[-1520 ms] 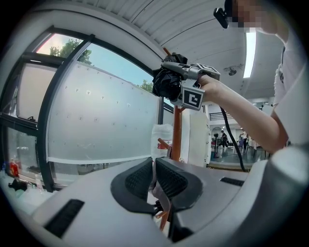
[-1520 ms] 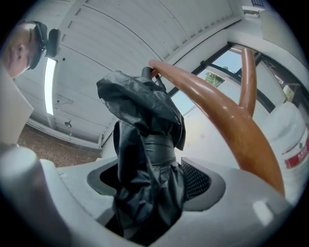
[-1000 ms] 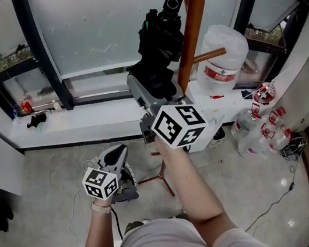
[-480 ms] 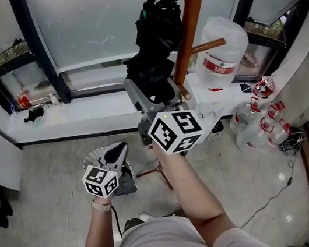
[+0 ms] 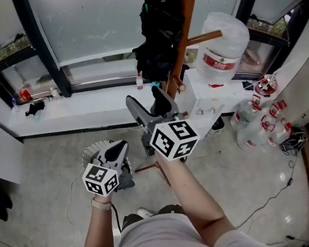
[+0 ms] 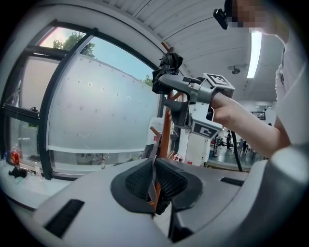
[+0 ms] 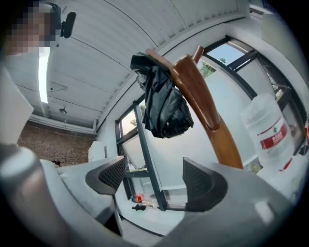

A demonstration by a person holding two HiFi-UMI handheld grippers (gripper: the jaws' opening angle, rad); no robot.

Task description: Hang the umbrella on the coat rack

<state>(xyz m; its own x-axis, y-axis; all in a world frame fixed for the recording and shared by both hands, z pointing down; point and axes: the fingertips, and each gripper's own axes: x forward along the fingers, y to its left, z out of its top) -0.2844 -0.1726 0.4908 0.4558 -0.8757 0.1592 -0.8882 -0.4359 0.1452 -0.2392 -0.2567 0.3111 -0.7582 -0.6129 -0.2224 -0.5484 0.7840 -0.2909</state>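
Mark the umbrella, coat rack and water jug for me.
umbrella [image 7: 164, 108], right gripper view, on its bunched black canopy.
coat rack [image 5: 184, 13], head view, on the brown upright pole.
water jug [image 5: 218, 61], head view, on its red label.

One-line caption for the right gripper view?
Open right gripper facing the black umbrella hung on the wooden coat rack.

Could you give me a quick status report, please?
Right gripper open, empty. Left gripper shut, held low. Black umbrella hanging on the coat rack, clear of both. Nothing in the way.
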